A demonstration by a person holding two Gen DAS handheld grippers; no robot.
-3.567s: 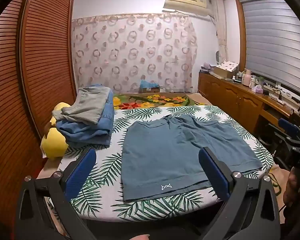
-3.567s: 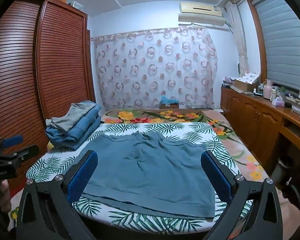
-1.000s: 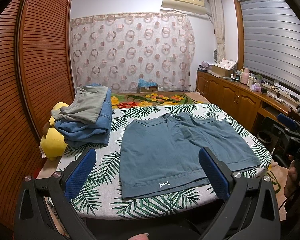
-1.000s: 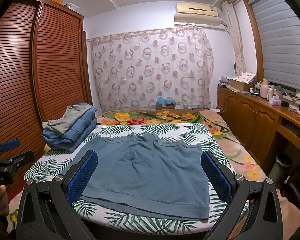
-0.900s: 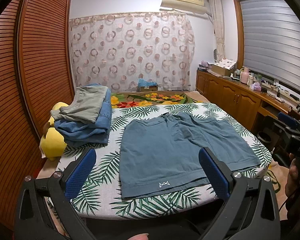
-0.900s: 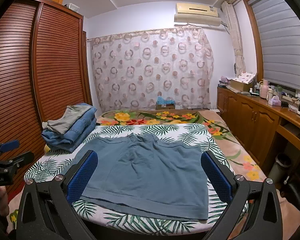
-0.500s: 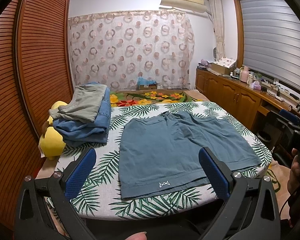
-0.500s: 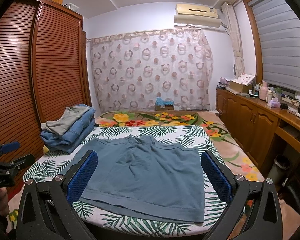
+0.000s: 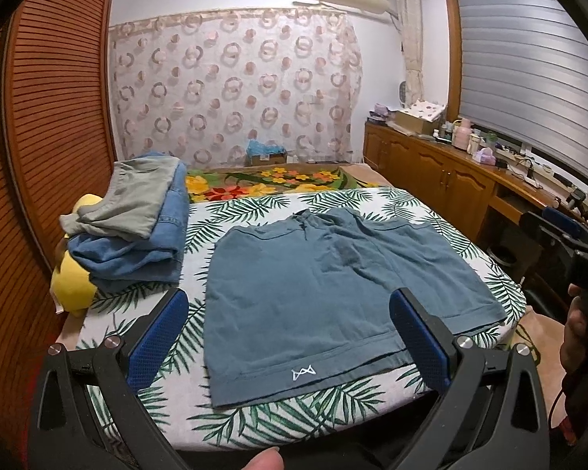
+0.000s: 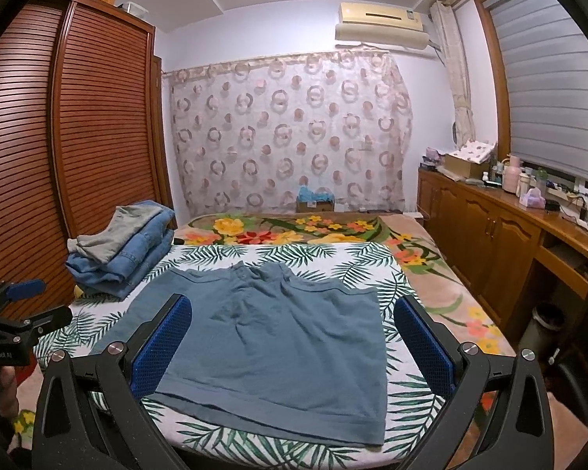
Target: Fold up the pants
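Both views drift slightly back since earlier frames; shorts [image 9: 325, 297] unmoved, flat on bed [image 9: 254, 423]. I hold left tongs [image 9: 290, 337] and right tongs [image 10: 294, 340] released, above near hem. Next: grip both hem corners squarely, lift evenly, avoid bunching.

There is one pair of blue shorts [image 9: 325, 293] spread on one bed [image 9: 364, 203]. One pile of folded clothes [image 9: 137, 231] lies at its left side; I can count two blue denim pieces and one grey piece in it, maybe more are hidden. One yellow pillow [image 9: 72, 288] is under the pile. Two grippers show, left gripper [image 9: 290, 337] and right gripper [image 10: 292, 344], each with two blue pads. One air conditioner [image 10: 382, 23], one curtain [image 10: 290, 133] and one cardboard box [image 10: 315, 204] by it.
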